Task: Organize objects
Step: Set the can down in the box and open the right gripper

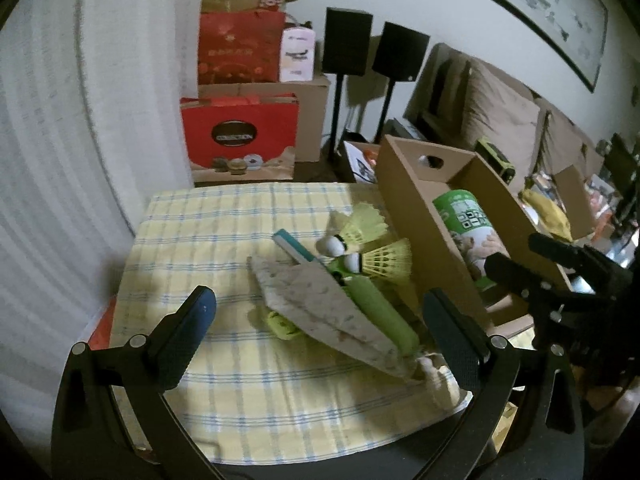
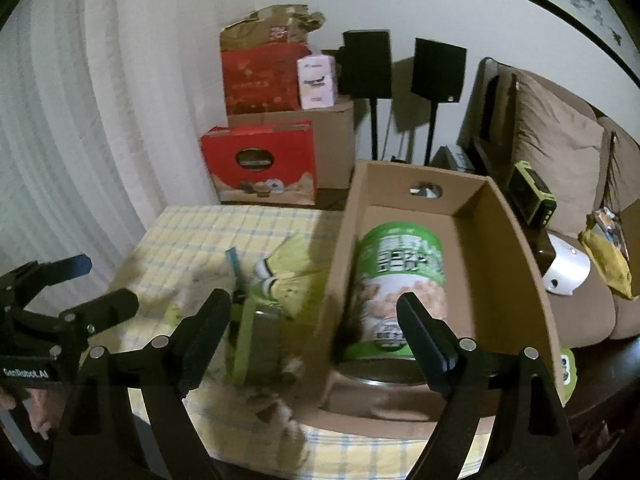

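Observation:
A brown cardboard box stands on the right of the yellow checked tablecloth. A green-labelled can lies on its side inside it. Left of the box lies a pile: two yellow shuttlecocks, a teal-edged book, a speckled flat pouch and a green tube. My left gripper hovers open above the pile, holding nothing. My right gripper is open over the box's near left wall, its pads off the can.
Red gift boxes and cartons are stacked on the floor behind the table. Two black speakers on stands stand by the wall. A brown sofa with cushions and clutter lies to the right, and a white curtain hangs at the left.

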`<action>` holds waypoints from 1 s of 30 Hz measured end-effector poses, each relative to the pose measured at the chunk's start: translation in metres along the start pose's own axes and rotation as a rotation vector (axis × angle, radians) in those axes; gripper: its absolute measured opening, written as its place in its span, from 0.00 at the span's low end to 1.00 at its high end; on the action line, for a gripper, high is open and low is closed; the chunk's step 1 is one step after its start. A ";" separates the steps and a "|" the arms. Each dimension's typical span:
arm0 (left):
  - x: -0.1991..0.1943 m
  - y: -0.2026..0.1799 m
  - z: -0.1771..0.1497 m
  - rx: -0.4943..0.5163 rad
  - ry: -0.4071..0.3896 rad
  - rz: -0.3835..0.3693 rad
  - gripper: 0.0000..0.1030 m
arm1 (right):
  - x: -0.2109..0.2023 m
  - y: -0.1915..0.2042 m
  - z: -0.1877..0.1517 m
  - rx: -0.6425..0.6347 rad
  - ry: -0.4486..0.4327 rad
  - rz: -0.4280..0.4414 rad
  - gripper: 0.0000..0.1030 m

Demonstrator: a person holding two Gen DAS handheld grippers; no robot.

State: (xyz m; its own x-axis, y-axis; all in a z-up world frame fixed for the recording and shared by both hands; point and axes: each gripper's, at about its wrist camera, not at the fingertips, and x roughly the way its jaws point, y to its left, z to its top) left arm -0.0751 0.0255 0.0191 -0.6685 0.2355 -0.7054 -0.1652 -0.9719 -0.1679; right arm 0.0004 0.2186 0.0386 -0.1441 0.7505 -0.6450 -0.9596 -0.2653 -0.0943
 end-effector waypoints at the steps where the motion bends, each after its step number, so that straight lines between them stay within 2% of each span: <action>1: -0.001 0.004 -0.001 -0.005 -0.003 0.006 1.00 | 0.002 0.004 0.000 -0.003 0.003 0.005 0.84; 8: -0.006 0.022 -0.005 -0.015 -0.024 0.067 1.00 | 0.008 0.026 -0.002 -0.023 0.008 0.026 0.84; 16: -0.002 0.039 -0.010 -0.032 -0.017 0.104 1.00 | 0.016 0.041 -0.001 -0.030 0.018 0.043 0.84; 30: 0.022 0.064 -0.018 -0.078 0.026 0.106 1.00 | 0.044 0.055 -0.006 -0.039 0.067 0.070 0.82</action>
State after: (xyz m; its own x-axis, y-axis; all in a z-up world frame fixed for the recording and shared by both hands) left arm -0.0876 -0.0316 -0.0198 -0.6603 0.1325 -0.7392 -0.0369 -0.9888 -0.1443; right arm -0.0575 0.2335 0.0006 -0.1925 0.6874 -0.7003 -0.9375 -0.3395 -0.0756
